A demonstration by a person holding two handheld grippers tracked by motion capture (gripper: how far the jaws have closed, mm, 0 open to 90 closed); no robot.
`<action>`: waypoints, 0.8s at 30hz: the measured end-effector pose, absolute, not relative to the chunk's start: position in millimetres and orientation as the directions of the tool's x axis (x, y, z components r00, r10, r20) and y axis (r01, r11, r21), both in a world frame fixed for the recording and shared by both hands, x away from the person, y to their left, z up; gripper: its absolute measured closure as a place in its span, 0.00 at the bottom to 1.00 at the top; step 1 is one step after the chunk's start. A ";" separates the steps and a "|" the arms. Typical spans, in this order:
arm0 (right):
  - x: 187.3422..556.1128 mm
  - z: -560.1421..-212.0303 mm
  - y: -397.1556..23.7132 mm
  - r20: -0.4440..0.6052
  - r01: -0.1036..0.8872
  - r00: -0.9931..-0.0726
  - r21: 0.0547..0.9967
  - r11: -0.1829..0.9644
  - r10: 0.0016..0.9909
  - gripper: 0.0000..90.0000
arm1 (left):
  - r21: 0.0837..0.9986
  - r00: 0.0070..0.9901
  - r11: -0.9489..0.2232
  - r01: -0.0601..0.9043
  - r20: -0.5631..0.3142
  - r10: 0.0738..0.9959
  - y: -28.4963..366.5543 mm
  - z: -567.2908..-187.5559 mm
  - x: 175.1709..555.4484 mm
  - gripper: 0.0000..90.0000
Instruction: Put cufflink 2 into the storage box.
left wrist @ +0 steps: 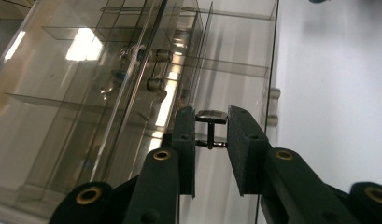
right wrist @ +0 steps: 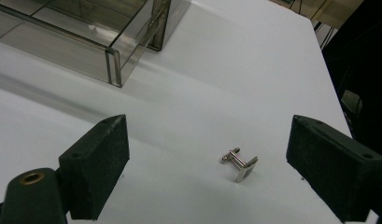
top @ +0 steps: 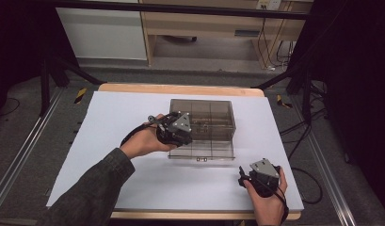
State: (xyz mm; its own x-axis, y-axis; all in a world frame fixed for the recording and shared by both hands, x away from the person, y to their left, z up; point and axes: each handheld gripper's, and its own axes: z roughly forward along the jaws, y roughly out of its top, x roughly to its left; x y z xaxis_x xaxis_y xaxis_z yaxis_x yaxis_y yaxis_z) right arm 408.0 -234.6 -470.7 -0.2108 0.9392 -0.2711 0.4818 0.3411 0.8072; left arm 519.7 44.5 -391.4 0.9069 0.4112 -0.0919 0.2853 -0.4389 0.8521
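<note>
Smoky plastic, high view: your clear divided box (top: 206,123) sits mid-tabletop (top: 124,117) on the white sheet, its lid swung open toward you and lying flat.
High view, left side: your left tongs (top: 177,129) are up against the box's near left part, over the compartments, your hand wrapped round the body.
High view, right side: your right tongs (top: 261,176) rest low near the front right corner of the tabletop, well apart from the box.
Left gripper view, grip: your left tongs (left wrist: 211,133) are nearly closed, and a silver cufflink (left wrist: 211,126) is pinched between the two black pads, its flat head up top and the bar across below.
Left gripper view, backdrop: the smoky box (left wrist: 132,74) runs right behind the cufflink, dividers plain to see, with a few small metal pieces (left wrist: 153,70) lying in one compartment.
Right gripper view, jaws: your right tongs (right wrist: 207,168) stand wide apart, nothing between the pads touching them.
Right gripper view, target: a second cufflink (right wrist: 240,164) lies on the white tabletop (right wrist: 235,60) between the jaws, nearer the right one, tipped on its side.
Right gripper view, far edge: a corner of the box (right wrist: 114,51) shows at upper left, well apart from that cufflink.
</note>
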 end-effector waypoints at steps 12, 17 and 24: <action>407.6 -470.5 -236.3 -0.260 0.478 -0.209 0.814 0.330 0.943 0.15 | 0.873 0.868 -0.332 0.358 -0.180 0.463 13.7 -407.8 520.2 0.81; 408.4 -471.1 -236.6 -0.259 0.483 -0.209 0.812 0.330 0.943 0.15 | 0.868 0.862 -0.329 0.373 -0.192 0.470 7.6 -415.1 520.8 0.81; 408.5 -471.1 -236.4 -0.260 0.483 -0.210 0.810 0.331 0.942 0.14 | 0.869 0.846 -0.297 0.395 -0.218 0.486 1.8 -423.3 521.5 0.81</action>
State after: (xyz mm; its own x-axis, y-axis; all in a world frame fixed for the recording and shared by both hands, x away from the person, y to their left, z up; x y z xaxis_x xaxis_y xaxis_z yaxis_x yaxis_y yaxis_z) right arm 408.5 -236.4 -471.1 -0.2103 0.9425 -0.2599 0.4832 0.3313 0.8104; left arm 521.5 1.8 -423.3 0.8462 0.4863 -0.2178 0.3946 -0.2972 0.8694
